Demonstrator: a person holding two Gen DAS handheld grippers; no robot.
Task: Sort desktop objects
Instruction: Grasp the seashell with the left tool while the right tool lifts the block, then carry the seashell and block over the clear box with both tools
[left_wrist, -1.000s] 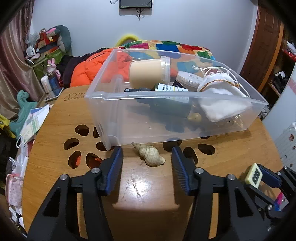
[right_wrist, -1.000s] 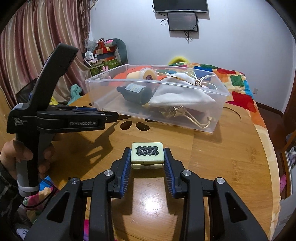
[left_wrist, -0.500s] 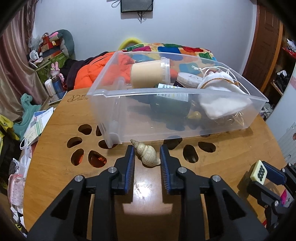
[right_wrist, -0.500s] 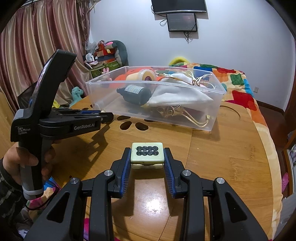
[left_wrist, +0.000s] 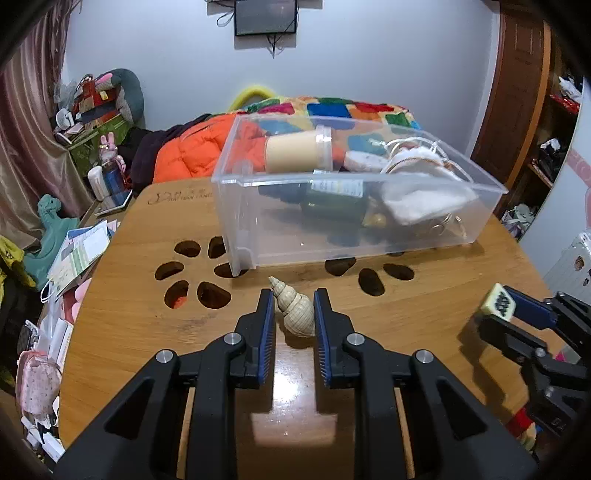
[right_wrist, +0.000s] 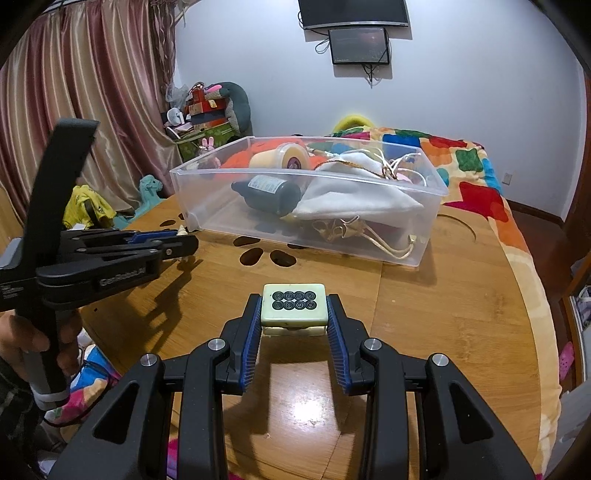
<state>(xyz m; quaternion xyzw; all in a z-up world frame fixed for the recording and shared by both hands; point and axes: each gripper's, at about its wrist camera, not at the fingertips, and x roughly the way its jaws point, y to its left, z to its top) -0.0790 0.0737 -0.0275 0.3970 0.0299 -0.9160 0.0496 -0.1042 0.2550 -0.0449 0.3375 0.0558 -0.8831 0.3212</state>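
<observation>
A cream spiral seashell (left_wrist: 295, 310) sits between the blue pads of my left gripper (left_wrist: 293, 295), whose jaws are closing tight on its sides, low over the wooden table (left_wrist: 424, 314). From the right wrist view the left gripper (right_wrist: 181, 236) comes in from the left, held by a hand, with the shell tip (right_wrist: 181, 231) poking out. My right gripper (right_wrist: 294, 299) is shut on a pale green mahjong tile (right_wrist: 294, 308) with several black rings on its face. The tile (left_wrist: 498, 301) also shows at the right in the left wrist view. A clear plastic bin (left_wrist: 332, 181) stands just beyond the shell.
The bin (right_wrist: 306, 177) holds a dark bottle (right_wrist: 269, 192), a beige jar (left_wrist: 295, 153) and a white pouch with gold cord (right_wrist: 354, 192). Petal-shaped holes (left_wrist: 184, 273) cut the tabletop near the bin. Papers and toys crowd the floor at left; a colourful quilted bed lies behind.
The left gripper moved forward around the seashell and its jaws closed from wide apart onto it. The right gripper stayed still with the tile.
</observation>
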